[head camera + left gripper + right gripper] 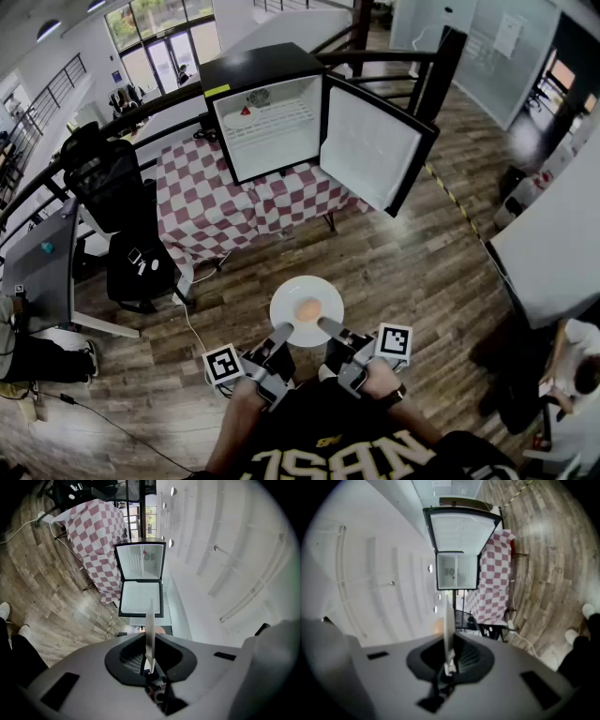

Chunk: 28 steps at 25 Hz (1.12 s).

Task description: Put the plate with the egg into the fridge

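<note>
A white plate [307,302] with a brown egg [307,309] on it hangs level over the wooden floor in front of me. My left gripper [279,335] is shut on its near left rim and my right gripper [327,327] on its near right rim. In the left gripper view the plate [149,632] shows edge-on, clamped between the jaws of the left gripper [150,663]. The right gripper view shows the same plate [448,627] held in the right gripper [449,662]. The black fridge [267,117] stands ahead on a table, its door [373,145] swung open to the right.
The fridge sits on a table with a red-and-white checked cloth [225,211]. A small dish with something red [242,115] lies on its wire shelf. A black office chair [117,202] and a desk [42,267] stand left. A white partition [553,239] and a person [574,367] are at the right.
</note>
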Motion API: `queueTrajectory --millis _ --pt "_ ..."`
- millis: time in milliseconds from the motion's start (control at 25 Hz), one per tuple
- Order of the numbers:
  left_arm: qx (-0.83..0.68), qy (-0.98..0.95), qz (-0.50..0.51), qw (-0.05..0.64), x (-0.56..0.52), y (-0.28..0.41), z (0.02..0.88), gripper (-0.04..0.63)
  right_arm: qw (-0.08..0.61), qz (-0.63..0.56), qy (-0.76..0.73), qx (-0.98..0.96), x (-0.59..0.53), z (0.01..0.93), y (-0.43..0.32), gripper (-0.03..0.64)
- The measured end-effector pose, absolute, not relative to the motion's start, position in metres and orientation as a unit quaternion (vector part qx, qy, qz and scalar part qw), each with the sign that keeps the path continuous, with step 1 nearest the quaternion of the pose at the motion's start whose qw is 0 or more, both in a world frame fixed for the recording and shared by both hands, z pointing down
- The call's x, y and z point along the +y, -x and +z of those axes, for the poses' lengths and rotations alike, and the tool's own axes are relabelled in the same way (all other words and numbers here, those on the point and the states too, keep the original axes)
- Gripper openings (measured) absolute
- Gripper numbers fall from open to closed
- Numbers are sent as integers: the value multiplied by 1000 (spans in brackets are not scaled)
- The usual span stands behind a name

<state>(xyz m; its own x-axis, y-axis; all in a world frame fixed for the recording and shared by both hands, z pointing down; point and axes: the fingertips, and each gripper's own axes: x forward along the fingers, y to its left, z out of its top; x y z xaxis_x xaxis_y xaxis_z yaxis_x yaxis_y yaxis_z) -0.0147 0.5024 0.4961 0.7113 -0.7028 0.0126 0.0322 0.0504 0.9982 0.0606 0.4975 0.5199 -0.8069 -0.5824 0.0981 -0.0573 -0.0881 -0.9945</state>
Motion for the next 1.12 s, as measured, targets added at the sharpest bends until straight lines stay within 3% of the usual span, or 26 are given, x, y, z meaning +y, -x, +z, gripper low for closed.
queueTrajectory --millis 600,1120 --pt "-248 -623 -249 699 480 -82 511 41 241 -689 257 634 483 530 -157 35" --pt "-282 -629 -255 678 442 -68 515 41 207 -690 210 661 438 538 -141 35"
